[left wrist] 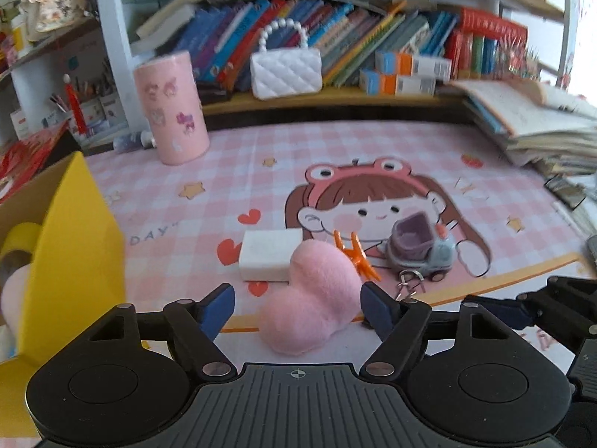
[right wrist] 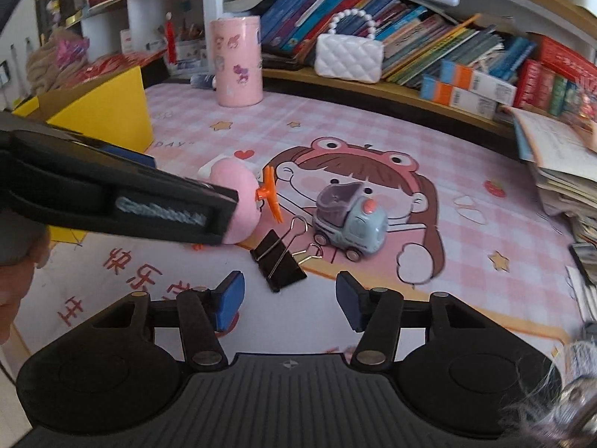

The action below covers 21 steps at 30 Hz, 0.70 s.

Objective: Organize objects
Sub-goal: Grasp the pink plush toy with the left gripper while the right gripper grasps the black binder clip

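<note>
Left gripper [left wrist: 296, 308] and right gripper [right wrist: 290, 298], black ribbed bodies, blue pads, silver pivot screws (crosshair mark at 12 o'clock)

The worktop [left wrist: 373, 142] wears a pink-and-white checked mat printed with a brown-haired cartoon girl in a pink frog hood, red hearts and tan stars. On it lie a pale pink plush heart [left wrist: 313, 298], a white block [left wrist: 269, 259], a bright orange clip [left wrist: 354, 254], a black binder clip [right wrist: 278, 257] with silver wire handles, and a grey-blue toy truck [right wrist: 349, 214] with a lilac tub. A pink sticker-covered canister [left wrist: 171, 108], a white quilted bag [left wrist: 285, 71] and a yellow box [left wrist: 78, 250] stand around.
</note>
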Tool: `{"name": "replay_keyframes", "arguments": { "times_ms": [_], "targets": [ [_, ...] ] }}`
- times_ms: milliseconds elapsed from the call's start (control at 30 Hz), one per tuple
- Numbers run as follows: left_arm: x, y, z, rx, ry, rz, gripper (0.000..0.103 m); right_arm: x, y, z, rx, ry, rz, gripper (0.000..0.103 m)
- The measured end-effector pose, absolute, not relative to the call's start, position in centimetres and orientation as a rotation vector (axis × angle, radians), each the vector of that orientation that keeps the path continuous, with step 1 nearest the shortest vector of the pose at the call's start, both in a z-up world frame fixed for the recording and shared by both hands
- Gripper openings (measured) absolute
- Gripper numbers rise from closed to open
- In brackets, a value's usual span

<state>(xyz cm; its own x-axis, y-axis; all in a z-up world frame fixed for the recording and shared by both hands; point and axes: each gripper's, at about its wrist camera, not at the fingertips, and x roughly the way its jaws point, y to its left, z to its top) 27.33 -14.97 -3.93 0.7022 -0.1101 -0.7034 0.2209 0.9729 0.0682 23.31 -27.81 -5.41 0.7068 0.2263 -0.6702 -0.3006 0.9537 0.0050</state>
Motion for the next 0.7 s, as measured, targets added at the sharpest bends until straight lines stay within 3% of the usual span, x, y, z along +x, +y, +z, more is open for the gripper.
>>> {"name": "replay_keyframes", "arguments": {
  "times_ms": [133, 233, 300, 567, 700],
  "targets": [
    [28.4, -15.3, -4.9, 0.144, 0.801, -0.192, 0.073, 24.6, -27.8, -6.2, -0.097, 0.742, 0.321, 0.050],
    [29.0, -15.9, -5.4, 0.140, 0.827, -0.226, 0.065, 25.2, -28.0, -6.6, -0.084, 0.744, 0.339, 0.050],
    [29.4, -16.3, -6.0, 0.145, 0.854, -0.249, 0.049, 25.6, -28.1, -6.8, -0.074, 0.747, 0.345, 0.049],
    [28.2, -15.1, -4.0, 0.057, 0.818, -0.231, 0.047, 26.3, -28.1, -7.2, -0.064, 0.739, 0.358, 0.046],
    [26.5, -13.8, -2.0, 0.023, 0.788, -0.249, 0.047, 26.5, -28.0, -7.3, -0.067, 0.731, 0.367, 0.040]
  ]
}}
